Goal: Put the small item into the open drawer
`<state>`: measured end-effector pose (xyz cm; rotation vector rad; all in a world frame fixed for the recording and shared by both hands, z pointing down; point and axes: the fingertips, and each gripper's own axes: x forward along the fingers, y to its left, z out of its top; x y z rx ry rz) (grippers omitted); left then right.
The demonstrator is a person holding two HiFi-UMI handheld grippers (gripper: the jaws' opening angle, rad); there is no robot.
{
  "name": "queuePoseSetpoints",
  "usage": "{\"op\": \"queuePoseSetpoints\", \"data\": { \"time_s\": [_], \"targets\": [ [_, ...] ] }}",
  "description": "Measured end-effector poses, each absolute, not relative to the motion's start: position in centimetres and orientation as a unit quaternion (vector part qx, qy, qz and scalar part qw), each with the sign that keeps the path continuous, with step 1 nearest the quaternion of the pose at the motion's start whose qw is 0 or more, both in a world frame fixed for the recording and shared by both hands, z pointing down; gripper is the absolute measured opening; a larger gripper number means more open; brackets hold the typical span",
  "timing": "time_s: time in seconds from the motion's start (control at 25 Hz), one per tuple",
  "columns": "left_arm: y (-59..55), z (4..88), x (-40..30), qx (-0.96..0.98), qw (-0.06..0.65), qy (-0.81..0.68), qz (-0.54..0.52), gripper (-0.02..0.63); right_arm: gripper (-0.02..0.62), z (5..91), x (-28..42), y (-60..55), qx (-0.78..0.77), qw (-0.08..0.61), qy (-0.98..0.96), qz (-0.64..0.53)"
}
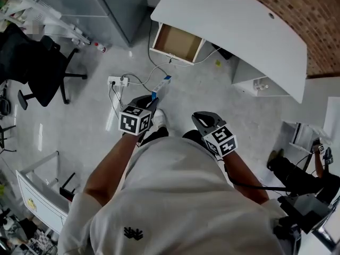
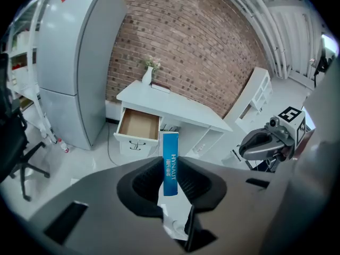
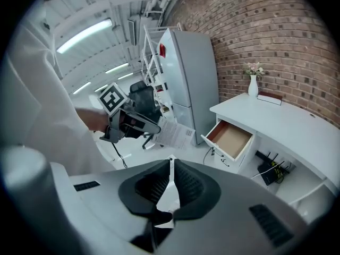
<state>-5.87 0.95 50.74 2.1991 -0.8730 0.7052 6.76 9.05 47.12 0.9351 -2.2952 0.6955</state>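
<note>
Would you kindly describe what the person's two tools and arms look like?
The left tool and right tool are grey with ribbed black pads, each carrying a white cube printed with black square markers. The person wears a white short-sleeved T-shirt with a small black emblem; a black cable runs beside the right arm.
</note>
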Motion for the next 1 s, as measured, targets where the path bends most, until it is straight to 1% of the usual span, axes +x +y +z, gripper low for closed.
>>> {"op": "queuePoseSetpoints", "data": {
  "time_s": [0.2,0.4,0.76,1.0],
  "targets": [
    [-7.1,52.2,-6.0,0.839,0.322,-0.33,0.289,0.084,0.049,47.2,6.1,2.7,0.363,0.267,-0.849,0.274],
    [-15.6,55.0,-2.8,0.824,0.328,-0.347,0.306,0.084,0.049,48.9,10.2,-3.6,0.345,0.277,-0.849,0.289],
    [-31.2,61.8,0.9,0.794,0.311,-0.388,0.35,0.085,0.049,51.3,16.1,-19.6,0.301,0.29,-0.86,0.292],
    [-37.7,68.6,1.5,0.772,0.307,-0.399,0.388,0.084,0.049,54.5,18.5,-24.4,0.28,0.309,-0.852,0.317]
  ]
}}
